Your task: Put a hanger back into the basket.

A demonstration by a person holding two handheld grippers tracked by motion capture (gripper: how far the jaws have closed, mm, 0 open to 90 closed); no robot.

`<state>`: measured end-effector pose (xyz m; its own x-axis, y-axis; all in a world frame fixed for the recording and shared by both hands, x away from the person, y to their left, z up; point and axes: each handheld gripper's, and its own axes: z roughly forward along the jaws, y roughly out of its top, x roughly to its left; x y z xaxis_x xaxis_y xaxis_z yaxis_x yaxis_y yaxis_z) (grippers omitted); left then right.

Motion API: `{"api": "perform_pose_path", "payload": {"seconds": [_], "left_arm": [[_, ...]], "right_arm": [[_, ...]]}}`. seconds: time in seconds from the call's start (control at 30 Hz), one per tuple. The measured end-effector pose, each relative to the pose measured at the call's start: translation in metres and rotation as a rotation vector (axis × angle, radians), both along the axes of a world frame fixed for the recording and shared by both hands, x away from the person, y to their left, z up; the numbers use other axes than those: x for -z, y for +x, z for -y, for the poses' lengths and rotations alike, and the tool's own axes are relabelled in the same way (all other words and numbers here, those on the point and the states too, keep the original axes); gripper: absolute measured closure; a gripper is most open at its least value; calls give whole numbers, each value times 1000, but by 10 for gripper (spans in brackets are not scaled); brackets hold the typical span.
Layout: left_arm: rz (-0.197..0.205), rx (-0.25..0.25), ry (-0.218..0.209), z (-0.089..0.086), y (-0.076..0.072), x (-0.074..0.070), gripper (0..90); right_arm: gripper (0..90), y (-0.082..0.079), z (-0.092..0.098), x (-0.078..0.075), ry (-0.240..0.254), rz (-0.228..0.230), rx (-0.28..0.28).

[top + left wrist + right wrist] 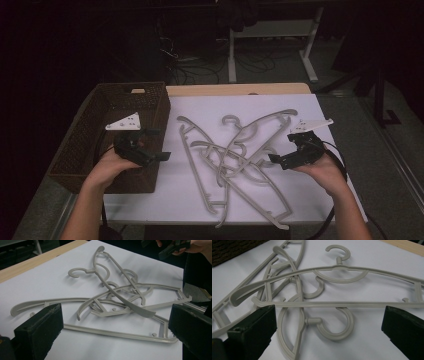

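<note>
A tangled heap of pale grey plastic clothes hangers (235,160) (117,300) (312,292) lies in the middle of the tabletop, on a white sheet (320,115) (50,282) (372,255) that covers most of its surface. The hangers cross one another at several angles, with hooks pointing different ways; one hook curls open at the far side of the heap in the high view, and in the right gripper view another hook lies flat on the sheet just ahead of the jaws. How many hangers there are is hard to tell, since their arms overlap.

The left tool (152,145) is held in the person's left hand (107,167), just left of the heap and over the near right corner of a dark brown woven basket (80,145). Its jaws stand wide apart with nothing between them, pointing toward the hangers. The right tool (284,150) is held in the person's right hand (325,172) at the right edge of the heap, jaws likewise spread wide and empty, aimed at the hangers from the opposite side. Each tool carries a pale triangular plate on top.

The basket stands on the left part of the tabletop, touching the sheet's left edge. A strip of light wood (240,89) shows along the far edge of the tabletop, beyond the sheet.
</note>
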<state>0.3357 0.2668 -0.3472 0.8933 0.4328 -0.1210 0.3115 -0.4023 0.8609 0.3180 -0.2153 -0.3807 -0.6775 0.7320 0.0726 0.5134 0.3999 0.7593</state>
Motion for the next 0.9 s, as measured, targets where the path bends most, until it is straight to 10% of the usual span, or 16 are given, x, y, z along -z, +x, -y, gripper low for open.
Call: {"api": "perform_pose_path", "payload": {"seconds": [0.9], "left_arm": [[-23, -2, -15, 44, 5, -6, 0]], "right_arm": [[0, -1, 4, 17, -34, -32, 6]]}}
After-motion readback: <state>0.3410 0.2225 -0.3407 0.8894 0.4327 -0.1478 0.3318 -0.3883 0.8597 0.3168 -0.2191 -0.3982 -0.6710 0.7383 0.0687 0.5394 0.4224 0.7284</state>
